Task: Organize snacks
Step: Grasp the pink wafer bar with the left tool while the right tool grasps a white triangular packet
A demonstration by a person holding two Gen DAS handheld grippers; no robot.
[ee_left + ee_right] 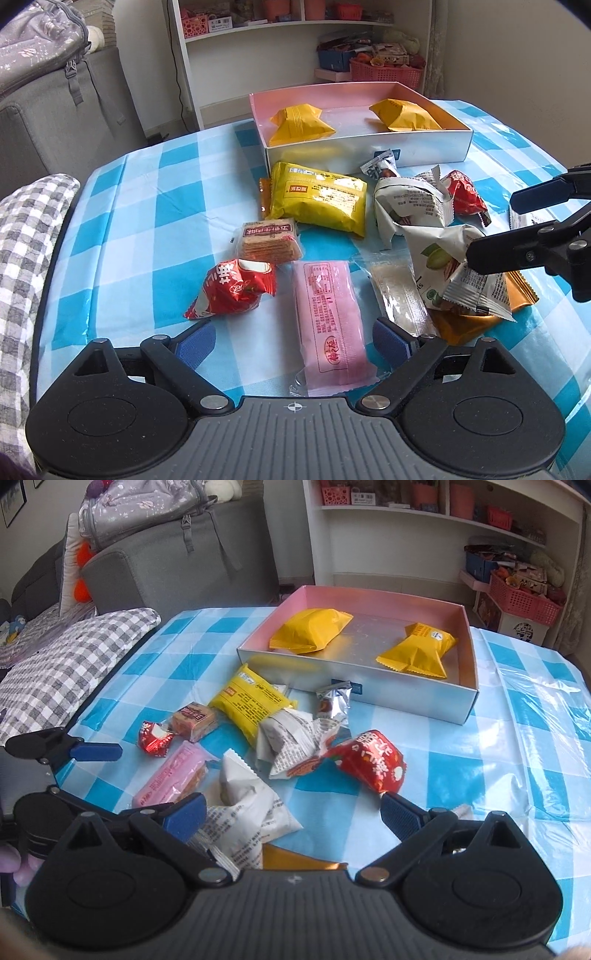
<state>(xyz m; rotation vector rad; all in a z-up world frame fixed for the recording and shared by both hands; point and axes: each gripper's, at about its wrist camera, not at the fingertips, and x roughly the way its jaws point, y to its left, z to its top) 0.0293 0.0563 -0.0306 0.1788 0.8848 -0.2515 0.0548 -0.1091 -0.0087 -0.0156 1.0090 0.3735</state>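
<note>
A shallow white box with a pink inside point(365, 146) point(413, 701) stands at the far side of the table and holds two yellow packets point(299, 123) point(310, 629). Loose snacks lie in front of it: a yellow packet point(319, 197) point(251, 701), a pink packet point(330, 325) point(171, 777), red packets point(232, 288) point(373, 760), white packets point(413, 201) point(247, 805). My left gripper point(293, 341) is open just above the pink packet's near end. My right gripper point(291, 814) is open above a white packet; it also shows in the left wrist view point(491, 225).
The table has a blue-and-white checked cloth point(147, 221) point(480, 760). A grey checked cushion point(26, 236) point(70, 664) lies at its left edge. A grey sofa point(177, 572) and a white shelf unit point(295, 44) point(443, 535) stand behind the table.
</note>
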